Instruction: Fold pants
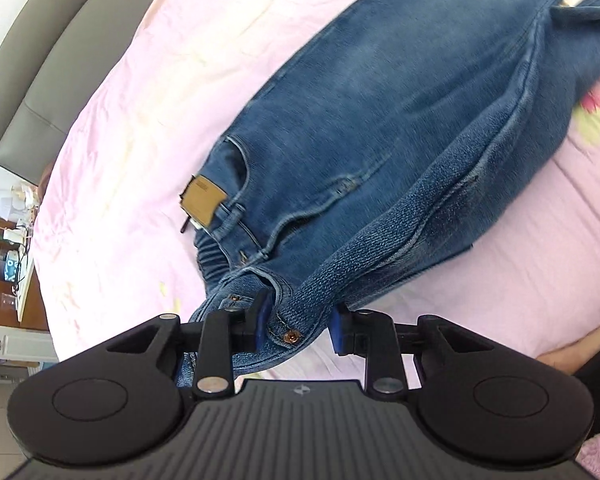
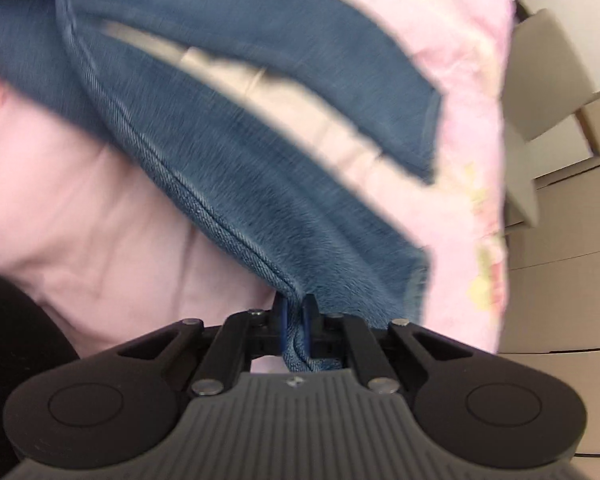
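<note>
Blue jeans (image 1: 380, 120) lie across a pink bed cover (image 1: 140, 100), with the tan leather patch (image 1: 202, 200) facing up. My left gripper (image 1: 299, 328) is shut on the bunched waistband corner by the copper rivet, and the cloth rises off the bed toward it. In the right wrist view, my right gripper (image 2: 296, 312) is shut tight on the hem end of the near jeans leg (image 2: 240, 180), with denim pinched between the blue pads. The far leg (image 2: 300, 60) lies apart from it on the pink cover (image 2: 80, 200). This view is blurred.
A grey padded headboard (image 1: 40, 60) runs along the far left. Beyond the bed's edge stands a cluttered desk (image 1: 12, 220). To the right the bed ends, with beige cabinets and floor (image 2: 560, 240) below. Dark clothing of a person (image 2: 12, 340) shows at lower left.
</note>
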Demonstrator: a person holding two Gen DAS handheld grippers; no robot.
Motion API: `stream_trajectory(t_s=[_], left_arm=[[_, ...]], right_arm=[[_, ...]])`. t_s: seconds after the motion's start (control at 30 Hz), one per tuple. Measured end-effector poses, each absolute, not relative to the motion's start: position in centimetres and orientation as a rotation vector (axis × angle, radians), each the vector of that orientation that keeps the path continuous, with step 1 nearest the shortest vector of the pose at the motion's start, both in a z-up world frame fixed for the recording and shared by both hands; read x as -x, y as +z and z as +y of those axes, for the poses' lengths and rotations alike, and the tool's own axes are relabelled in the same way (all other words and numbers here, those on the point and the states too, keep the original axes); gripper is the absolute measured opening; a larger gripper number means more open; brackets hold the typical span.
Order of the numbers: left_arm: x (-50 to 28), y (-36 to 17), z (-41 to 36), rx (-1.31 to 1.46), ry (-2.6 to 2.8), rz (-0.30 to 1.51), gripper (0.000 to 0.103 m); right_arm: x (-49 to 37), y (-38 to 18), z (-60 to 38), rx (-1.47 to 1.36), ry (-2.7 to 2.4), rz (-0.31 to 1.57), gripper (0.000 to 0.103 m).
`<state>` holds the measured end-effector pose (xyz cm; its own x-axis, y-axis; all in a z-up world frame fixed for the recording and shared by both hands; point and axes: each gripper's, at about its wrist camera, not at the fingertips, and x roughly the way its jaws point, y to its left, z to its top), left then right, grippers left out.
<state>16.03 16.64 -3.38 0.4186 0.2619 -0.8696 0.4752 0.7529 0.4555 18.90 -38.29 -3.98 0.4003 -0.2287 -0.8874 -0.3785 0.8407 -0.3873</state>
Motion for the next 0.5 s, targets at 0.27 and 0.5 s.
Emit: stream_trajectory(t_s=[0.27,0.5], left_arm=[[-18.9,-1.1,18.0,-0.677,-0.081,1.173,0.032],[-23.6,0.3,18.9,-0.601,-0.015,1.121,0.032]], right_arm=[[-23.8,3.6,-39.6,0.554,-0.048,1.049,0.000],[-32.0,2.8,-38.4,0.583,-0.146,1.003,0.000]])
